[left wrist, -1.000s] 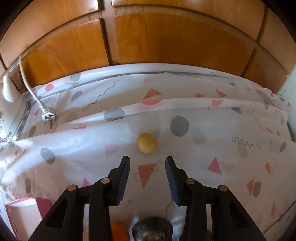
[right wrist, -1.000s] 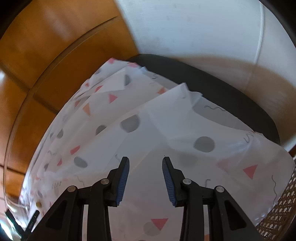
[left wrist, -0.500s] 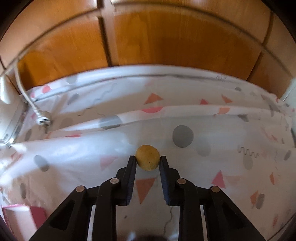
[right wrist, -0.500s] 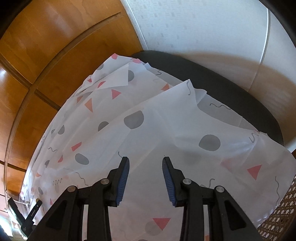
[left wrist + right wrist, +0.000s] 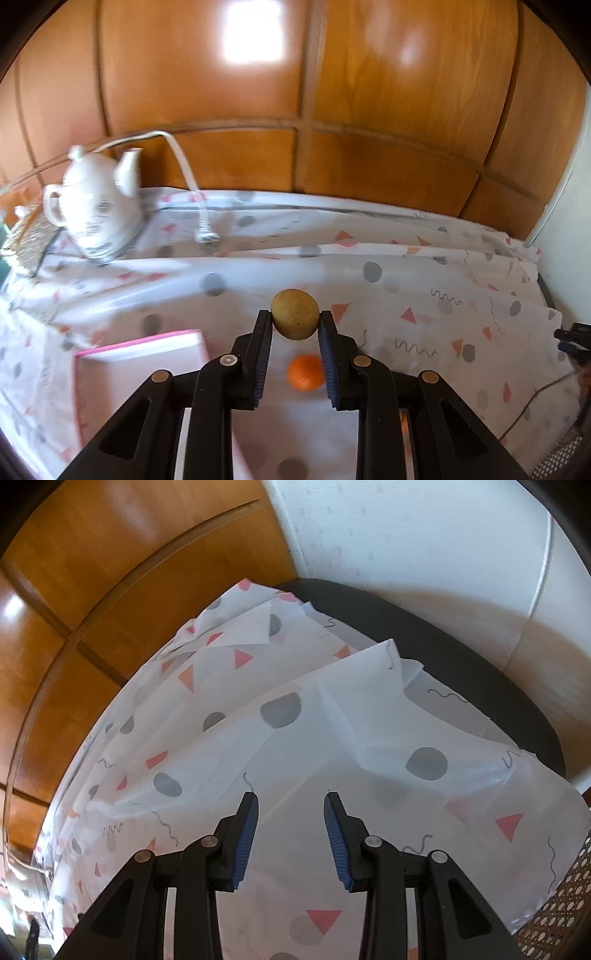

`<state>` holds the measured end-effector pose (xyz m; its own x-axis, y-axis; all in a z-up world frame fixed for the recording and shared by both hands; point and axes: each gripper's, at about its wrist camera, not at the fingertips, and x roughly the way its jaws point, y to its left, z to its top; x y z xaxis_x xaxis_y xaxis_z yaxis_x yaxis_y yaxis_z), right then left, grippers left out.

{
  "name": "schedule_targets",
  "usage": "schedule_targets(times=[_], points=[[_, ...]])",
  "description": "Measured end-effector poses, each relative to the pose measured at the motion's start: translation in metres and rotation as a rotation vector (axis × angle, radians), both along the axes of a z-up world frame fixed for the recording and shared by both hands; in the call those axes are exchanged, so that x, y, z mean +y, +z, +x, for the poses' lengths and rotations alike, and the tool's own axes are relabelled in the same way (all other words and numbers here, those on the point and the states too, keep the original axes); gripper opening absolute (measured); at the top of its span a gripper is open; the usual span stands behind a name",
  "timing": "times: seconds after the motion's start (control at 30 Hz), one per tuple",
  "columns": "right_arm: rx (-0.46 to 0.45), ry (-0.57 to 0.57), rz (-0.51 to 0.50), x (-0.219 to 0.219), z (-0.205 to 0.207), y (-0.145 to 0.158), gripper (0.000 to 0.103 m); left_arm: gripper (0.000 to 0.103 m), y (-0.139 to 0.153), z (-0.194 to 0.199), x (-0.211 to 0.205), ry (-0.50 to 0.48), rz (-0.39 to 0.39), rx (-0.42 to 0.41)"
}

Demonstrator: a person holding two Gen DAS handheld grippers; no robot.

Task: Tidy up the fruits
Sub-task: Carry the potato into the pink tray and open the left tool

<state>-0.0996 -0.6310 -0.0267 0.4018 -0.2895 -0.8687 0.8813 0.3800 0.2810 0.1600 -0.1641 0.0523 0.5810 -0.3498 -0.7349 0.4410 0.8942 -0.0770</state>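
Note:
My left gripper (image 5: pixel 294 320) is shut on a round yellow-brown speckled fruit (image 5: pixel 294 314) and holds it above the patterned tablecloth (image 5: pixel 424 295). An orange fruit (image 5: pixel 305 372) lies on the cloth below, seen between the fingers. My right gripper (image 5: pixel 291 800) is open and empty above the cloth (image 5: pixel 295 738) near the table's far right corner. No fruit shows in the right wrist view.
A white teapot (image 5: pixel 94 206) stands at the back left, with a white cord and plug (image 5: pixel 206 233) beside it. A pink-edged white box (image 5: pixel 140 373) lies at the left front. Wooden panels (image 5: pixel 295 92) rise behind the table. A woven cane surface (image 5: pixel 557 915) shows at the lower right.
My left gripper closed on the yellow-brown fruit and lifted it off the cloth; the view now shows the teapot and orange fruit. The right gripper stayed open, shifting only slightly.

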Motion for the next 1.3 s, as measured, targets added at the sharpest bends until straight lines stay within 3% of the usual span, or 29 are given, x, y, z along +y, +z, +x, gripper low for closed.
schedule_targets(times=[0.27, 0.63, 0.97, 1.3], points=[[0.052, 0.124, -0.007, 0.012, 0.022, -0.009, 0.037, 0.026, 0.007, -0.035, 0.079, 0.079, -0.015, 0.006], [0.122, 0.378, -0.078, 0.053, 0.063, -0.009, 0.037, 0.026, -0.045, -0.064, 0.140, 0.180, -0.003, 0.096], [0.054, 0.650, -0.070, 0.100, 0.089, -0.011, 0.037, 0.026, -0.080, -0.081, 0.166, 0.218, 0.029, 0.136], [0.002, 1.017, -0.126, 0.180, 0.105, -0.006, 0.037, 0.026, -0.105, -0.093, 0.182, 0.284, 0.034, 0.178]])
